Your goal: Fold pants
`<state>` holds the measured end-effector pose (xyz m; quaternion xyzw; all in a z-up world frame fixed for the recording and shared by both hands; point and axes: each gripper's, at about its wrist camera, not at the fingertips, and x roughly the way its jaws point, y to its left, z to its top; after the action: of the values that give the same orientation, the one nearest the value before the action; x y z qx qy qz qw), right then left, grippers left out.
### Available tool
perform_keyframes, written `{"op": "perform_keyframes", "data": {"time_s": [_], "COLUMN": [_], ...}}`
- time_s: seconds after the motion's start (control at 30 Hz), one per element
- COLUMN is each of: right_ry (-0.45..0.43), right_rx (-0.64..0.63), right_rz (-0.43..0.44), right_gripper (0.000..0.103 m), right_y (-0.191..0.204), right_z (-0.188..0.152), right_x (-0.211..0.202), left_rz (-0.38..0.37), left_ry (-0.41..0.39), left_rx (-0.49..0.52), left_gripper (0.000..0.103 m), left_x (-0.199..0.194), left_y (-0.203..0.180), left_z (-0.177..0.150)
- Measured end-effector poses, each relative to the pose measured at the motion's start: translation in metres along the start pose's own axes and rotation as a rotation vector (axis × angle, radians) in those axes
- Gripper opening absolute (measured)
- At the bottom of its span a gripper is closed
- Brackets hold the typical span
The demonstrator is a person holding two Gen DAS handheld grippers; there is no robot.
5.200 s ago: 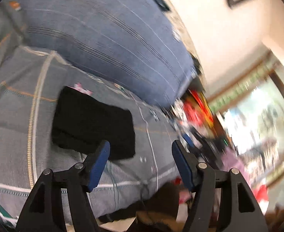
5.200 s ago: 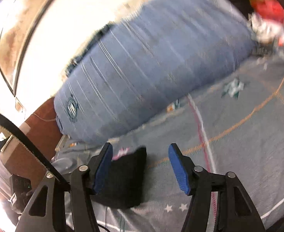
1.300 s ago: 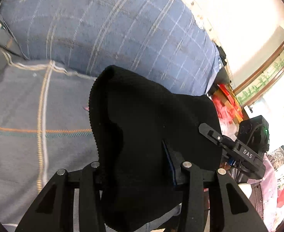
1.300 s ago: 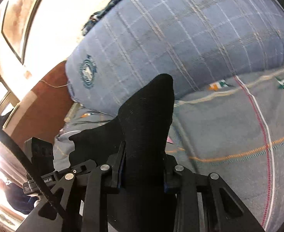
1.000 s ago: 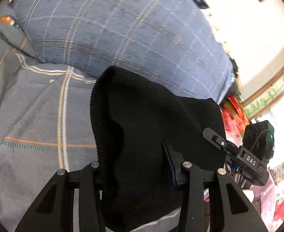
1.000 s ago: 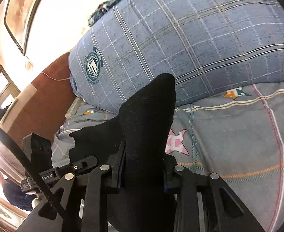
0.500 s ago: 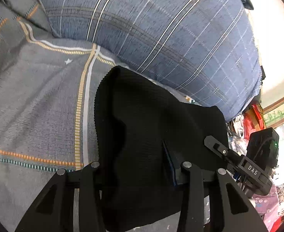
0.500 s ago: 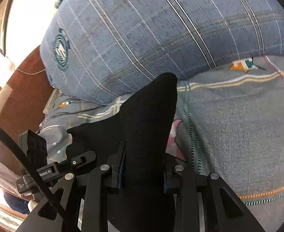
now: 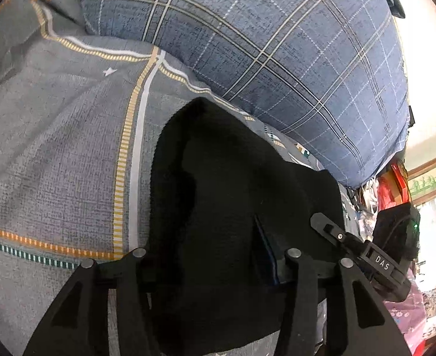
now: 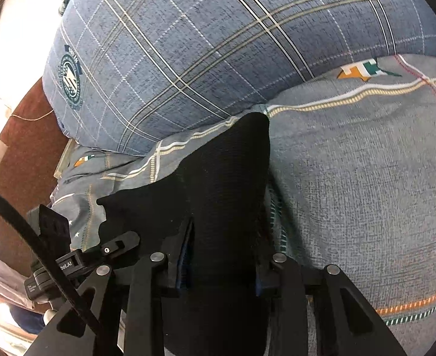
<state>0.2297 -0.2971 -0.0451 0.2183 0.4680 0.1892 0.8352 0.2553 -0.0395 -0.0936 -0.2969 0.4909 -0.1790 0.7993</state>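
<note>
The black knitted pants hang bunched between both grippers, low over the grey bedsheet. My left gripper is shut on one edge of the pants, and the cloth hides most of its fingers. My right gripper is shut on the other edge of the pants, whose corner points up past the fingers. The right gripper also shows at the right of the left wrist view, and the left one at the lower left of the right wrist view.
A large blue plaid pillow lies just beyond the pants, also seen in the right wrist view. A brown headboard stands at the left. Colourful clutter lies past the bed's right end.
Both grippers, open and away from the folded pants five seconds ago, now grip them. Over the last second they have tilted and sunk toward the bedsheet, closer to the pillow.
</note>
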Motion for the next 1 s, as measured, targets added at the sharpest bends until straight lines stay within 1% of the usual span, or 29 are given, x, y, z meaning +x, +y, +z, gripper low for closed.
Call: {"op": "perform_keyframes", "data": {"time_s": [0.07,0.1,0.13,0.17,0.27,0.33,0.43,0.5,0.57,0.6,0.67,0.7,0.73,0.77,0.8,0.9,0.93,1.0], "right_ry": [0.001,0.004,0.006,0.007,-0.006,-0.011,-0.079,-0.136,-0.186,-0.2,-0.189,-0.168,-0.149,-0.116,-0.095,-0.082,-0.071,-0.055], "right_rx": [0.013,0.026,0.042,0.064,0.12,0.129,0.114,0.089,0.049,0.044,0.051,0.053,0.053,0.056,0.059,0.096,0.121,0.178], "right_rz": [0.004,0.008,0.017,0.029,0.084,0.074,0.072,0.045,0.032,0.052,0.115,0.152,0.169,0.191,0.187,0.131,0.131,0.149], "right_gripper": [0.044,0.045,0.051,0.054,0.056,0.058,0.06,0.061,0.062,0.062,0.062,0.062,0.062,0.062,0.062,0.062,0.06,0.06], "right_y": [-0.006,-0.011,-0.016,-0.022,-0.032,-0.031,-0.027,-0.022,-0.014,-0.01,-0.002,0.003,0.008,0.011,0.012,0.003,-0.003,-0.018], "right_z": [-0.001,-0.002,-0.003,-0.003,-0.005,-0.004,-0.001,0.002,0.005,0.008,0.013,0.016,0.019,0.022,0.025,0.03,0.031,0.031], "right_x": [0.003,0.004,0.005,0.006,0.006,0.0,-0.026,-0.046,-0.065,-0.072,-0.073,-0.068,-0.062,-0.051,-0.041,-0.019,-0.011,0.0], "left_rz": [-0.017,-0.027,-0.031,-0.034,-0.029,-0.034,-0.043,-0.057,-0.082,-0.095,-0.116,-0.117,-0.112,-0.092,-0.067,-0.016,-0.021,-0.051], "left_ry": [0.002,-0.003,-0.005,-0.004,0.013,-0.001,-0.053,-0.098,-0.13,-0.138,-0.137,-0.133,-0.123,-0.109,-0.092,-0.045,-0.047,-0.064], "left_rx": [-0.016,-0.022,-0.023,-0.023,-0.035,-0.035,-0.005,-0.002,-0.009,-0.015,-0.023,-0.025,-0.024,-0.025,-0.035,-0.098,-0.122,-0.131], "left_gripper": [0.054,0.054,0.054,0.054,0.054,0.054,0.054,0.054,0.056,0.057,0.06,0.061,0.061,0.061,0.061,0.061,0.061,0.061], "left_x": [0.003,0.003,0.003,0.003,-0.001,-0.017,-0.052,-0.073,-0.087,-0.089,-0.084,-0.078,-0.07,-0.059,-0.047,-0.017,-0.011,-0.012], "left_y": [0.005,0.006,0.006,0.006,0.005,0.003,0.0,-0.002,-0.005,-0.007,-0.015,-0.019,-0.022,-0.024,-0.022,-0.003,0.004,0.01], "left_z": [-0.001,-0.002,-0.002,-0.003,-0.002,-0.003,-0.005,-0.005,-0.001,0.002,0.011,0.016,0.021,0.026,0.03,0.035,0.034,0.031]}}
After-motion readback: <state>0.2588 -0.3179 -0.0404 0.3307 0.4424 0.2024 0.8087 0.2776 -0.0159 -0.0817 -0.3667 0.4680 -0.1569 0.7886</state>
